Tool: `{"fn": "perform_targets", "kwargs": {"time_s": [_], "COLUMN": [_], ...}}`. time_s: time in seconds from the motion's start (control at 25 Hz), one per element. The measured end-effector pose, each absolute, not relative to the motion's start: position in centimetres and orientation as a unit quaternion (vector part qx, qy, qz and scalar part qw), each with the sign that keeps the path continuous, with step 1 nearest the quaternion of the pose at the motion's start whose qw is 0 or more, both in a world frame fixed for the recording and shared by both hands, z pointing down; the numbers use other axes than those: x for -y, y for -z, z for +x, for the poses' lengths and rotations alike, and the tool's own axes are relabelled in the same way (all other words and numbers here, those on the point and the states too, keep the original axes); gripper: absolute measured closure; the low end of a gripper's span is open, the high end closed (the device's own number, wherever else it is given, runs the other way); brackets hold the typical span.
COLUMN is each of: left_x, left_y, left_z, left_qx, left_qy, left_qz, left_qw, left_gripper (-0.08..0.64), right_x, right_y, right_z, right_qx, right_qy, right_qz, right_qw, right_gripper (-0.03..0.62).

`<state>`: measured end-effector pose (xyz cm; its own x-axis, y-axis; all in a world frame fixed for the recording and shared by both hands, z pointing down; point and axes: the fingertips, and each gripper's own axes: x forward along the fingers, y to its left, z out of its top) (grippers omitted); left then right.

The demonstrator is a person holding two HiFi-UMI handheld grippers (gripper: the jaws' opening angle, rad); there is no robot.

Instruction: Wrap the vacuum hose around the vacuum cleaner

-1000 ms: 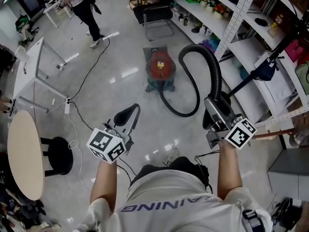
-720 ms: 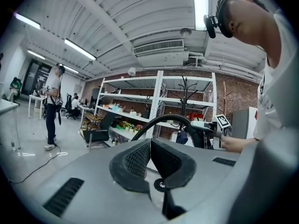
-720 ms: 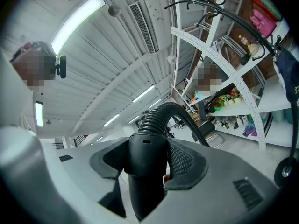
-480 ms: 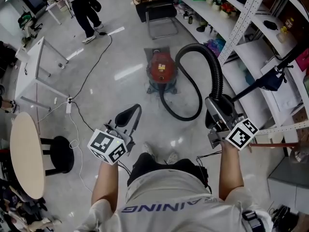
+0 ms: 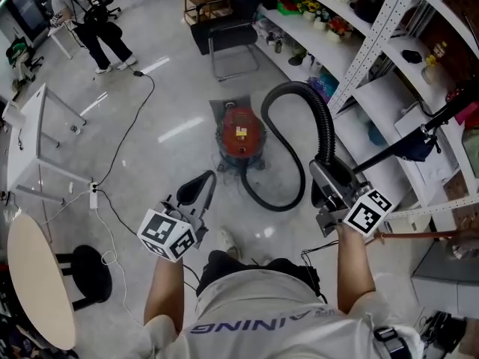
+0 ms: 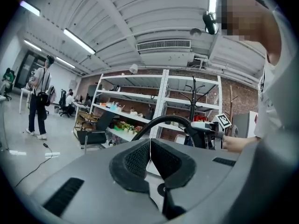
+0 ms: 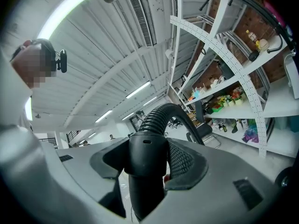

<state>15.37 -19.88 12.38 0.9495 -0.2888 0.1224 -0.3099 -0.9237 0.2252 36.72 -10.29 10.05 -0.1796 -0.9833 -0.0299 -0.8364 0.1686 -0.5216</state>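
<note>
Hose [image 5: 322, 126] gripped by right gripper [image 5: 323, 174] jaws, left gripper [image 5: 202, 183] jaws closed, one vacuum cleaner [image 5: 239, 134]

There is one red vacuum cleaner [image 5: 241, 133], one black hose [image 5: 325, 126], one black chair [image 5: 232, 33], one round table [image 5: 36, 283], one black stool [image 5: 91, 269], one white table [image 5: 22, 137], and two grippers: the left gripper [image 5: 200, 185] and the right gripper [image 5: 327, 182].

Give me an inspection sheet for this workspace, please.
Surface: glossy grey floor.
Job's things: red vacuum cleaner upright; black hose arching up from it, not yet wrapped.
Clutter: black stool beside the round table; black chair behind the vacuum cleaner.
Grippers: left gripper fingers together, empty; right gripper shut on the hose end.
Cables: black cable and white power strip on the floor, left.
Surroundings: white shelving at right; a person standing far left.
</note>
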Motion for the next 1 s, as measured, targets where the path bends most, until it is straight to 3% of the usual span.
{"fn": "perform_targets", "kwargs": {"time_s": [0.6, 1.0], "left_x": [36.8, 45.3], "left_y": [-12.6, -13.7], "left_z": [13.2, 19.4], "left_qx": [0.139, 0.181], "left_qy": [-0.044, -0.057], "left_qz": [0.979, 0.97], "left_qw": [0.142, 0.151], "left_gripper": [0.54, 0.54], "right_x": [26.5, 38.1], "right_y": [-9.5, -12.5], "right_z": [37.5, 45.4], "right_qx": [-0.71, -0.727], "right_qy": [0.186, 0.218], "right_qz": [-0.655, -0.629], "right_qw": [0.178, 0.165], "right_gripper": [0.347, 0.347]}}
